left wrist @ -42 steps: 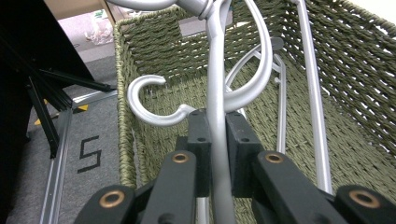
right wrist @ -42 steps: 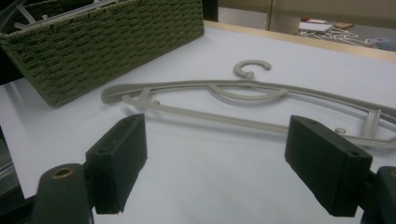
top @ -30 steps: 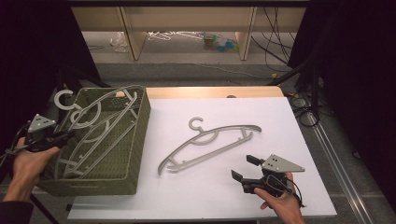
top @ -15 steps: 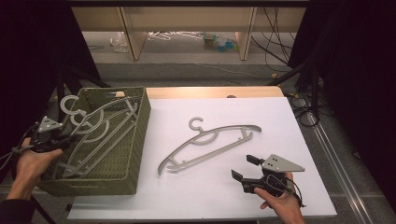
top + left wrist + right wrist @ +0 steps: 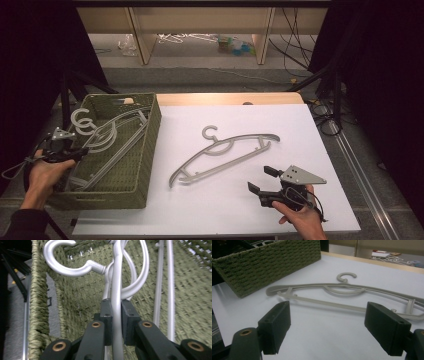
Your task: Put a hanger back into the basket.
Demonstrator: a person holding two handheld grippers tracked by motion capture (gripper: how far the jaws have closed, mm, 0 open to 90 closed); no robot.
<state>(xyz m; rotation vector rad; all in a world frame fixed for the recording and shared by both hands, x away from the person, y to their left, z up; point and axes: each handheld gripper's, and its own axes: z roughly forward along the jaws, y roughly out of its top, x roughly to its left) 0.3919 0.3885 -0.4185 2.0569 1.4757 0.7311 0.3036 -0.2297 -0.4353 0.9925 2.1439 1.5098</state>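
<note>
A grey plastic hanger (image 5: pixel 225 155) lies flat in the middle of the white table cover (image 5: pixel 320 145); in the right gripper view this hanger (image 5: pixel 342 287) lies just ahead of the jaws. My right gripper (image 5: pixel 261 180) (image 5: pixel 331 327) rests near the front edge, open, with nothing between its pads. At the left stands a green woven basket (image 5: pixel 150 145) (image 5: pixel 269 262) holding grey hangers (image 5: pixel 107 135). My left gripper (image 5: pixel 80 152) (image 5: pixel 116 306) is over the basket's left side, shut on the rod of one hanger (image 5: pixel 117 285), whose hook (image 5: pixel 62 267) curls over the basket's rim (image 5: pixel 40 302).
Beyond the table's wooden far edge (image 5: pixel 225 98) is a floor with a low shelf frame (image 5: pixel 145 45), cables and loose items. Black stand legs (image 5: pixel 70 95) rise left of the basket, and more stands (image 5: pixel 335 95) are at the right.
My left gripper has sunk lower and a little rightward with the hanger, which now lies deeper in the basket. The right gripper and the hanger on the table have not moved.
</note>
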